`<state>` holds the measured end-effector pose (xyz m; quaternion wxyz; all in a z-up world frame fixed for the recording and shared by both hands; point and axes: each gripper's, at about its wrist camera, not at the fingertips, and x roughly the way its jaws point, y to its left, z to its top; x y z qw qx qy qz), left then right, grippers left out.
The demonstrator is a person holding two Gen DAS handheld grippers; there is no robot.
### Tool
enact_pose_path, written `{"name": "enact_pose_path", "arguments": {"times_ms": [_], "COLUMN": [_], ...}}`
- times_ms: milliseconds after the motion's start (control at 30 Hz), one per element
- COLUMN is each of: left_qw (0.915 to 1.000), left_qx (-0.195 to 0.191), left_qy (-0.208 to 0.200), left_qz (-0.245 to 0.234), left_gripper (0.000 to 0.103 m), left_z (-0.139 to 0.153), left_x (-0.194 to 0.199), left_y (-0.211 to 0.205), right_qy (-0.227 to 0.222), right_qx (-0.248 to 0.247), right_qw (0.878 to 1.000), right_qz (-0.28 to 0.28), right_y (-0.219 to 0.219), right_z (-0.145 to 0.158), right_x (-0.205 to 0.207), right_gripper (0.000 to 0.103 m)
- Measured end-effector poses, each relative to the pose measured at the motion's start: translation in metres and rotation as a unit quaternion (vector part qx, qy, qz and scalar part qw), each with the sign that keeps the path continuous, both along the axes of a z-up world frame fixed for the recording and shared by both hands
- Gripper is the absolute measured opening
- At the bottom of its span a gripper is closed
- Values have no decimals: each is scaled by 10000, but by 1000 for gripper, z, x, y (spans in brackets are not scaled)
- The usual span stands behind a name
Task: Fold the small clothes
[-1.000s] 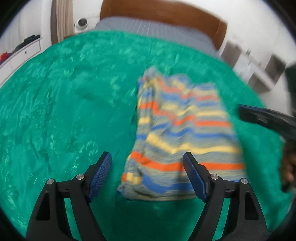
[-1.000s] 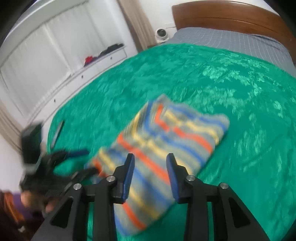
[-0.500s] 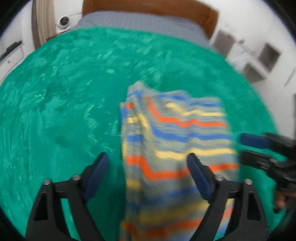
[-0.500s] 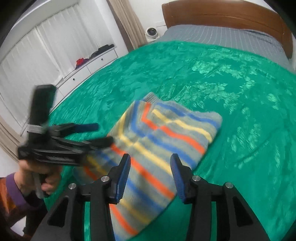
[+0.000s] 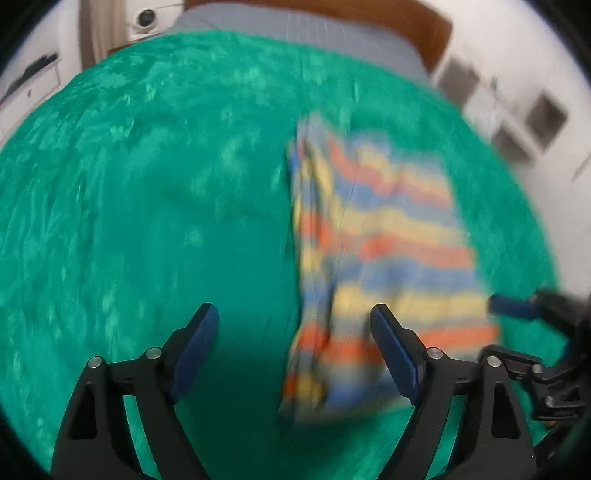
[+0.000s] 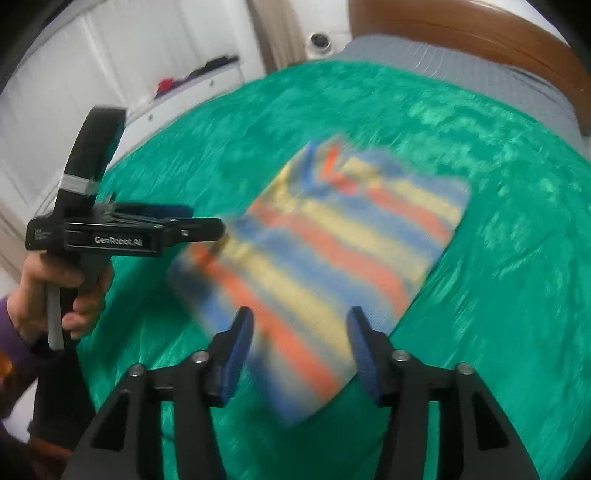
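The striped garment (image 6: 332, 251) lay folded on the bed (image 6: 498, 258), seemingly nearly done, while both grippers, left (image 5: 295, 347) and right (image 6: 301, 350), gaped wide, holding nothing.

Both views look down and forward along their own claws toward the far wooden headboard (image 6: 476, 27). The left wrist camera sits close above the green bedspread (image 5: 147, 184), with the striped garment (image 5: 380, 251) to its right. The right wrist camera, equally close, faces the same garment head-on and sees the left claw (image 6: 207, 221) at left.
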<state>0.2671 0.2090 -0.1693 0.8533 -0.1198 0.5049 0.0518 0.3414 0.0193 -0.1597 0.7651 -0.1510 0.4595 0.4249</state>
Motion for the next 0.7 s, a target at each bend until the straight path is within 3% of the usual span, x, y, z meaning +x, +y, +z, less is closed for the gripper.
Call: {"name": "enact_pose_path", "arguments": {"times_ms": [33, 133, 267, 400, 700], "left_qw": [9996, 9995, 9991, 9975, 9918], "left_qx": [230, 4, 253, 615, 869], "left_qy": [182, 153, -82, -326, -929], "left_qz": [15, 284, 344, 151, 102], "left_gripper": [85, 85, 92, 96, 99], "left_z": [-11, -9, 19, 45, 86], "left_x": [-4, -21, -43, -60, -85], "left_y": [-1, 12, 5, -12, -35], "right_qy": [73, -113, -616, -1351, -1998], "right_qx": [-269, -795, -635, -807, -1005], "right_qw": [9996, 9967, 9954, 9851, 9712], "right_qz": [50, -82, -361, -689, -824], "right_y": [2, 4, -5, -9, -14], "right_z": [-12, -23, 13, 43, 76], "right_x": [-10, -31, -61, -89, -118], "right_gripper": [57, 57, 58, 70, 72]}}
